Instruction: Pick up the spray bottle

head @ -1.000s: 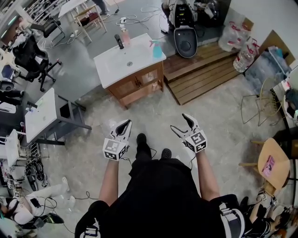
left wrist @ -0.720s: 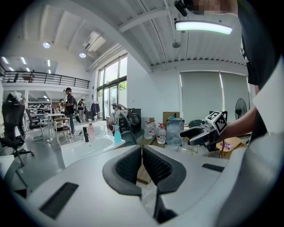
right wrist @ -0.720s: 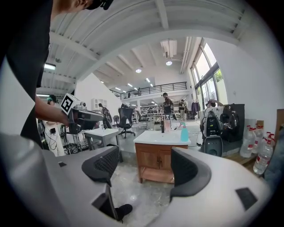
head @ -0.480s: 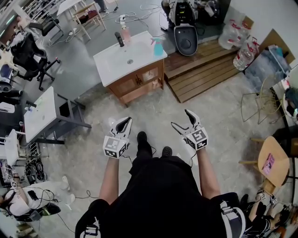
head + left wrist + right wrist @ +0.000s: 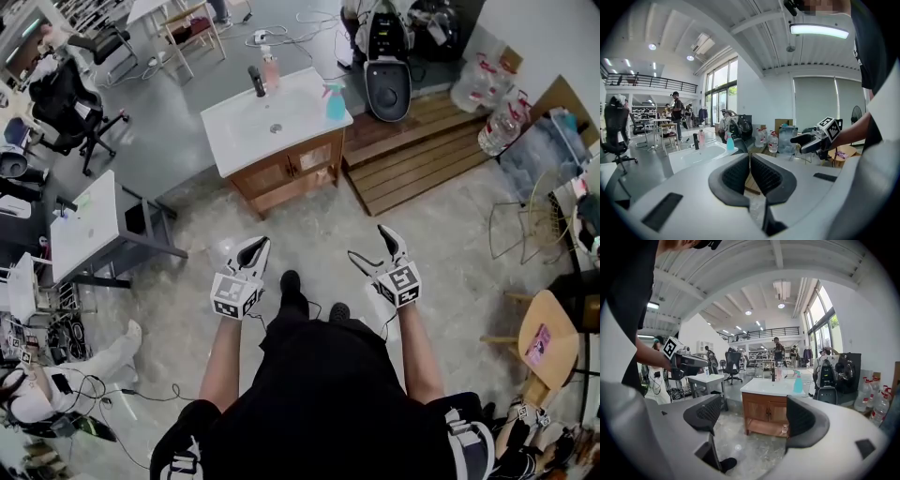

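The spray bottle, teal with a pink trigger head, stands upright at the far right corner of the white tabletop of a wooden washbasin cabinet, close to the edge. It is well apart from both grippers, with open floor between.

The right gripper holds its jaws wide. They have just been opening, and nothing is between them. Its own view lines up on the cabinet, with the bottle to the right of the gap. The left gripper has its jaws drawn together and holds nothing.

The main risk is the bottle's place at the corner. If one jaw touches it before the other, it may tip or slide off the edge towards the wooden platform beside the cabinet. An approach from the front left would push it that way.

A second risk is the grip height. Jaws closing on the trigger head could press out a spray or let the bottle swing, and the smooth body may slip if it is caught off centre.

The black faucet and the pink bottle stand further left along the back. They are apart from the target, so a reach from the right side should clear them.
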